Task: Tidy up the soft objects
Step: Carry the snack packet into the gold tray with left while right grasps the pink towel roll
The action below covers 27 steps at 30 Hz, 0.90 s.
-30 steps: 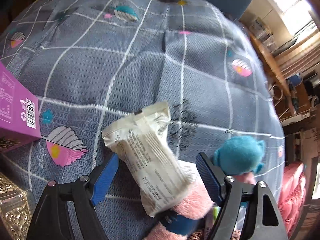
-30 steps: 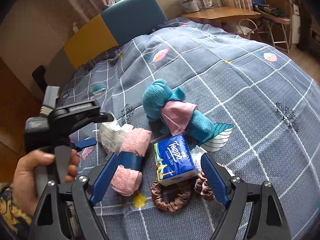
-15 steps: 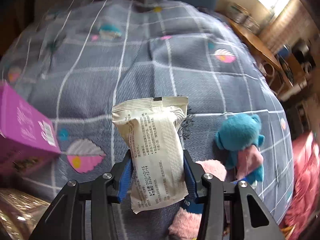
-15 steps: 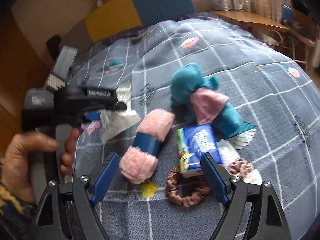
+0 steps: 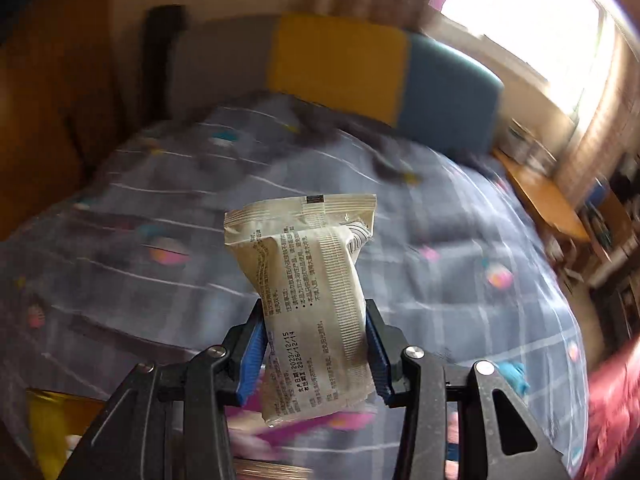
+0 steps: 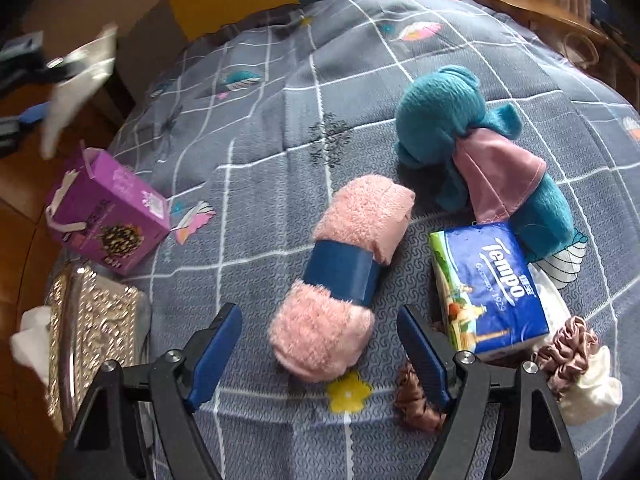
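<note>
My left gripper (image 5: 316,348) is shut on a cream wet-wipe packet (image 5: 316,292) and holds it up above the bed; the packet also shows blurred at the far left of the right wrist view (image 6: 76,84). My right gripper (image 6: 320,344) is open, just above the near end of a rolled pink towel with a blue band (image 6: 348,268). A teal plush toy with a pink cloth (image 6: 476,148), a blue Tempo tissue pack (image 6: 488,288), a brown scrunchie (image 6: 416,400) and further scrunchies (image 6: 576,360) lie on the grey checked bedspread (image 6: 260,100).
A purple box (image 6: 108,216) and a glittery gold tissue holder (image 6: 92,332) stand at the bed's left edge. A yellow and blue headboard (image 5: 360,64) is at the far end. A wooden desk (image 5: 548,204) stands to the right of the bed.
My left gripper closed on the wipe packet and lifted it up and left off the bed. My right gripper moved closer over the pink towel.
</note>
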Motion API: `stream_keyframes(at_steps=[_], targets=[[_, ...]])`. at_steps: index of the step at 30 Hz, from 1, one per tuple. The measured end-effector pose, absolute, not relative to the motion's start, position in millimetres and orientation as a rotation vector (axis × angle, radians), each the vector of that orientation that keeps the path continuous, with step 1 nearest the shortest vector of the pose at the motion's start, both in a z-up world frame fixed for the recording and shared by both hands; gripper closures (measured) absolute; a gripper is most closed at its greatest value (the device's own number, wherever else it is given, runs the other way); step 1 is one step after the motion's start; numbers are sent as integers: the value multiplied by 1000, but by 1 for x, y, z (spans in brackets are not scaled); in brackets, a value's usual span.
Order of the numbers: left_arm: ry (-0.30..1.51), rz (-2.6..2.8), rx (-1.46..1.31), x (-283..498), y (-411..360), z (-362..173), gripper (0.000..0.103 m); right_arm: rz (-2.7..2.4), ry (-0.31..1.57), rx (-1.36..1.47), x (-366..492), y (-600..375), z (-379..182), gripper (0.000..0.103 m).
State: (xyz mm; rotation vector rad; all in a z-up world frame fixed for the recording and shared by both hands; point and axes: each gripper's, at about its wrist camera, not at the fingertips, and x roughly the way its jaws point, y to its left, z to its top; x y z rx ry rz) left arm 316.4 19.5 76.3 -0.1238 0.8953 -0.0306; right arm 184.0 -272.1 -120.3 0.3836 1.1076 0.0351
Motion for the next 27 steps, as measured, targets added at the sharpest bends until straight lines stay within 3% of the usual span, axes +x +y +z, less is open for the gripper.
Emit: stream_keyframes(at_steps=[6, 8, 10, 17, 27], targets=[[843, 62, -173, 278, 134, 77, 58, -9, 1121, 364, 196, -265, -135, 27], [840, 62, -211, 253, 164, 70, 58, -21, 1125, 310, 198, -260, -138, 36], [835, 71, -238, 228, 185, 57, 58, -18, 1117, 240, 197, -253, -137, 60], [839, 116, -329, 126, 254, 14, 58, 14, 1113, 101, 191, -235, -139, 61], [840, 291, -304, 30, 283, -36, 58, 21, 1081, 63, 182, -230, -142, 59]])
